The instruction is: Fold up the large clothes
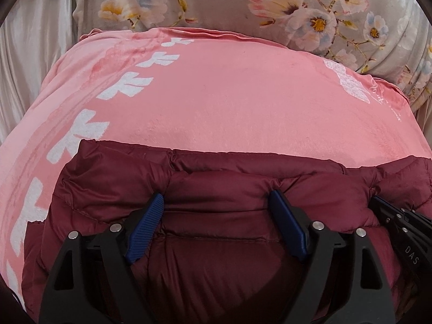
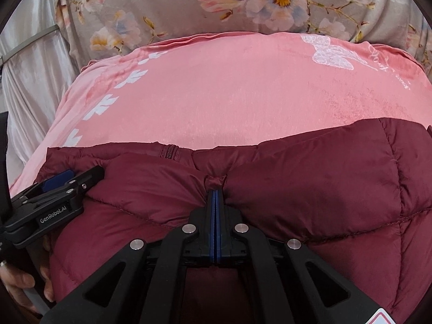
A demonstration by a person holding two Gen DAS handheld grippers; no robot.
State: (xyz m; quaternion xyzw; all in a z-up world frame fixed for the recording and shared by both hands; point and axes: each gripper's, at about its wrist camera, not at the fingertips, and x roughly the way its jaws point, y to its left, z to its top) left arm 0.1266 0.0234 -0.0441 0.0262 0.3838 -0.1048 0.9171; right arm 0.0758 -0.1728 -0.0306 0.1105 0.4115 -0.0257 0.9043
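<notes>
left wrist view: your left gripper [image 1: 217,202] is spread wide open, both blue pads pressed down on a puffy fold of the maroon quilted jacket [image 1: 221,243], nothing pinched between them. the jacket sits at the near edge of the pink blanket [image 1: 229,94], which has white leaf prints down its left side and a white butterfly toward the far right corner. a floral grey cover [image 1: 216,2] lies past the blanket's far edge. the right gripper [image 1: 399,224] pokes in at the right, touching the jacket.

right wrist view: your right gripper [image 2: 215,189] is closed tight, pads together on a small bunch of jacket [image 2: 310,183] fabric near the zipper [image 2: 170,153]. the left gripper [image 2: 67,181] comes in from the left, resting on the jacket's left part. pink blanket [image 2: 229,94] beyond, floral cover [image 2: 162,2] further back.
</notes>
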